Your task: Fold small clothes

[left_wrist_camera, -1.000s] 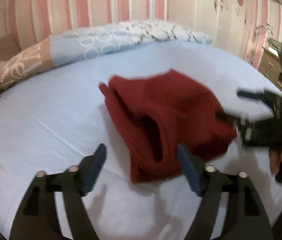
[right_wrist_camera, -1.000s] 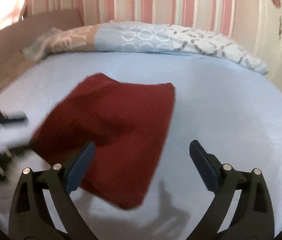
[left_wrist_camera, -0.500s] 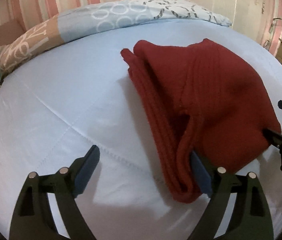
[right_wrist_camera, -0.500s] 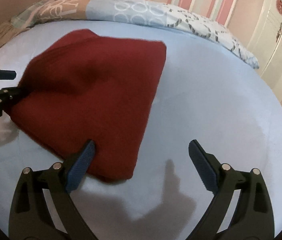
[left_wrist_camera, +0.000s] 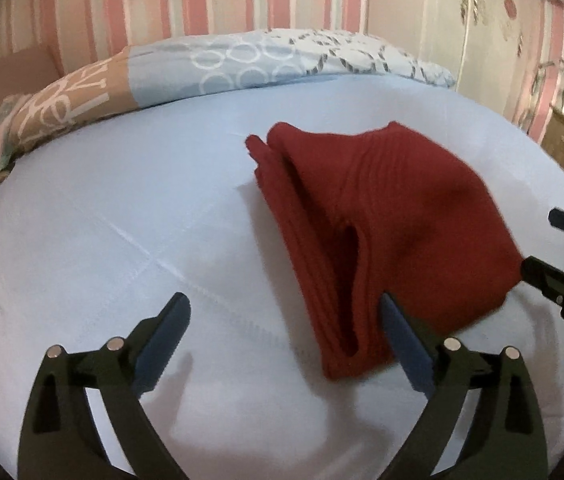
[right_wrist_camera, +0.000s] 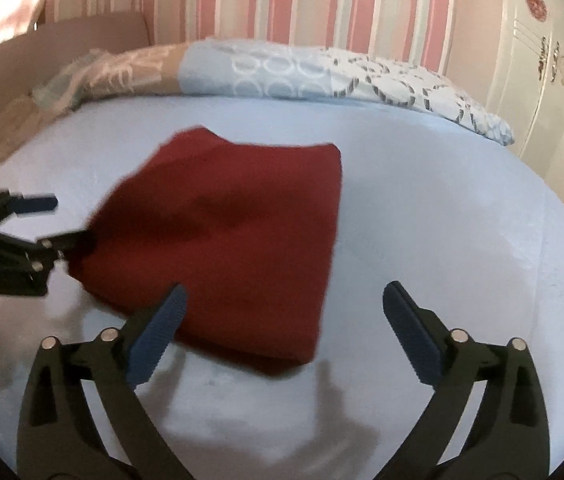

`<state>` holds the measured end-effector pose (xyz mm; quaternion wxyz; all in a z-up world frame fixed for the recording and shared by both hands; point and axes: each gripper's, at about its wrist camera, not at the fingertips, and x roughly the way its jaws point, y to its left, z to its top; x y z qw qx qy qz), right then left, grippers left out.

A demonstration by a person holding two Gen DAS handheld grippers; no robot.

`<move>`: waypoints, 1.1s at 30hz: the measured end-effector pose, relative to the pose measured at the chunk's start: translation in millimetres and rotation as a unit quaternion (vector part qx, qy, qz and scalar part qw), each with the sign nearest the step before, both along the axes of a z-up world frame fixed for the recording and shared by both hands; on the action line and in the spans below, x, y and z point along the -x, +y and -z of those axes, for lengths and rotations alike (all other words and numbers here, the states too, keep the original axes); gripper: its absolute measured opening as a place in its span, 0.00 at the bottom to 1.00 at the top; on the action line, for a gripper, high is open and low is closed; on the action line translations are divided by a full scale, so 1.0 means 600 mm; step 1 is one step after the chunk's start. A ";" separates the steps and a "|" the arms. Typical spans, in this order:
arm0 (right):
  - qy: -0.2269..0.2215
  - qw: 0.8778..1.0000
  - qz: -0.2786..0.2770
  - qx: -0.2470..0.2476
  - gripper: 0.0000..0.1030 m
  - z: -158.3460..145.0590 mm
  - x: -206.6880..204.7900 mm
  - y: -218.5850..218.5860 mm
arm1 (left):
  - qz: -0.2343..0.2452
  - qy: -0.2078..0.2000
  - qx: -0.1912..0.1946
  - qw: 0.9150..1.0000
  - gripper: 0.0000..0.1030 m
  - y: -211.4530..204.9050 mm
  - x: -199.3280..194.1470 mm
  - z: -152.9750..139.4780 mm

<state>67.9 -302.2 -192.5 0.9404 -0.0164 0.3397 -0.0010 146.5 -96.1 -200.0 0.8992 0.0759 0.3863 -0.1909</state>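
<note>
Several layers already stack up in the red knit garment (left_wrist_camera: 394, 216), lying folded on the pale blue bedsheet (left_wrist_camera: 121, 208), so I judge the folding nearly done, perhaps one tidy-up left. Left gripper (left_wrist_camera: 282, 344) and right gripper (right_wrist_camera: 282, 332) both hang wide apart, holding nothing. Left wrist view shows the layered edge and open pocket near its right finger; right wrist view shows only the smooth top face.
</note>
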 end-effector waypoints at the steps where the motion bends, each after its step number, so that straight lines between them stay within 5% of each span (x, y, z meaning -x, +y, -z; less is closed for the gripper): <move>1: -0.004 1.000 0.003 -0.008 0.97 -0.006 0.006 0.004 | -0.009 -0.004 0.002 1.000 0.93 0.009 0.010 -0.008; 6: -0.018 0.998 0.029 -0.052 0.97 -0.031 0.042 0.040 | -0.060 -0.033 -0.010 0.998 0.93 0.060 0.077 -0.050; 14: -0.023 0.997 0.053 -0.043 0.97 -0.066 0.107 0.109 | -0.119 -0.069 -0.015 0.990 0.98 0.142 0.196 -0.103; 21: -0.039 0.996 0.066 -0.038 0.97 -0.098 0.153 0.134 | -0.137 -0.066 -0.001 0.988 0.98 0.178 0.250 -0.135; 33: -0.055 0.996 0.069 -0.031 0.97 -0.157 0.222 0.160 | -0.144 -0.119 -0.016 0.982 0.98 0.180 0.311 -0.233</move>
